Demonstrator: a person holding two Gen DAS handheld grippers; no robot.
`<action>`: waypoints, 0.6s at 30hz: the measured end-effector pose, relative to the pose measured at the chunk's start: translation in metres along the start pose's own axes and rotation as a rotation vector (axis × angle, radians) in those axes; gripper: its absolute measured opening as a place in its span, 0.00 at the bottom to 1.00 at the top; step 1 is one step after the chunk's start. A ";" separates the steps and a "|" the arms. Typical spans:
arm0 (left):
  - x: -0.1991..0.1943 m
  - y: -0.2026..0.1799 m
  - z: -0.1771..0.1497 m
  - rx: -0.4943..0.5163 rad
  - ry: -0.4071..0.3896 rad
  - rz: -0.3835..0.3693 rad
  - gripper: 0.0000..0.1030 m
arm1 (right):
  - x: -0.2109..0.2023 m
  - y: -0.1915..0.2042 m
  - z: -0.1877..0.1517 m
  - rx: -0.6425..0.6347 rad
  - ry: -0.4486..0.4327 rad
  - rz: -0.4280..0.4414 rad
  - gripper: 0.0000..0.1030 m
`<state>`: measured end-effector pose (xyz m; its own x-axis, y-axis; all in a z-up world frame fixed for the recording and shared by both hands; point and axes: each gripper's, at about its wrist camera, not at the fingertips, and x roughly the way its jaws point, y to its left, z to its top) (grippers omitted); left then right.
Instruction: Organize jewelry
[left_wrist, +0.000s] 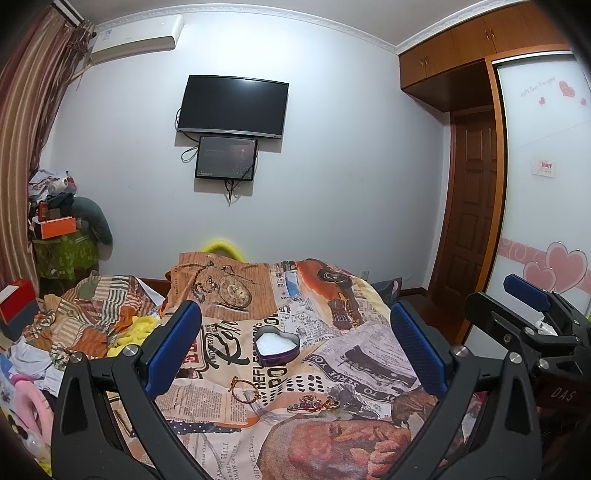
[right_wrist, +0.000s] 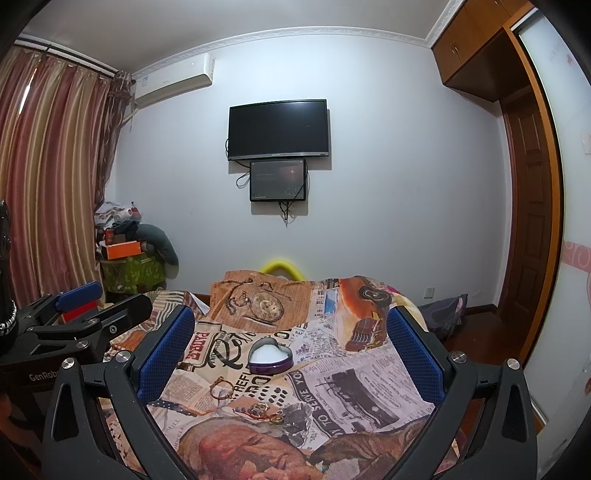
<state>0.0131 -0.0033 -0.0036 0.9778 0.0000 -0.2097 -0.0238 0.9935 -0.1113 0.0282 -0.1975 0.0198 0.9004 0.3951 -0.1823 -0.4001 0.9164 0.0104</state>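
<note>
1. Both grippers hover above a bed under a newsprint-pattern quilt. Left gripper: jaws spread wide, nothing held. Right gripper: the same, wide and empty.
2. Heart tin, purple wall, white lining, lid off, sits on the quilt ahead of both tools, centred between each pair of fingers.
3. Bracelet, thin reddish cord loop, lies flat on the near side of the tin, a little left, apart from it.
4. Trinkets: a small gold-and-red cluster, rings or charms, too small to sort. Nearest the cameras, strung left to right, right of the bracelet.
5. Key relation: jewelry lies between tools and tin, so any piece must travel forward, away from the holder. Bracelet sits closer to the left gripper's line; the cluster is about midway.
6. Judgement: nothing in the tin yet; flat pieces on soft cloth may be awkward to pinch.
</note>
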 end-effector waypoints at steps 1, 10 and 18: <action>0.000 0.000 0.000 -0.001 0.002 -0.003 1.00 | 0.000 0.000 0.000 0.000 0.001 0.000 1.00; 0.002 -0.001 -0.001 0.000 0.006 -0.002 1.00 | 0.000 -0.001 0.000 0.002 0.001 0.002 1.00; 0.004 -0.003 -0.003 0.000 0.009 -0.001 1.00 | 0.001 -0.001 0.000 0.002 0.003 0.001 1.00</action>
<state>0.0167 -0.0064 -0.0068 0.9758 -0.0017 -0.2187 -0.0233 0.9935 -0.1116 0.0292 -0.1977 0.0194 0.8995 0.3957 -0.1851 -0.4004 0.9163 0.0130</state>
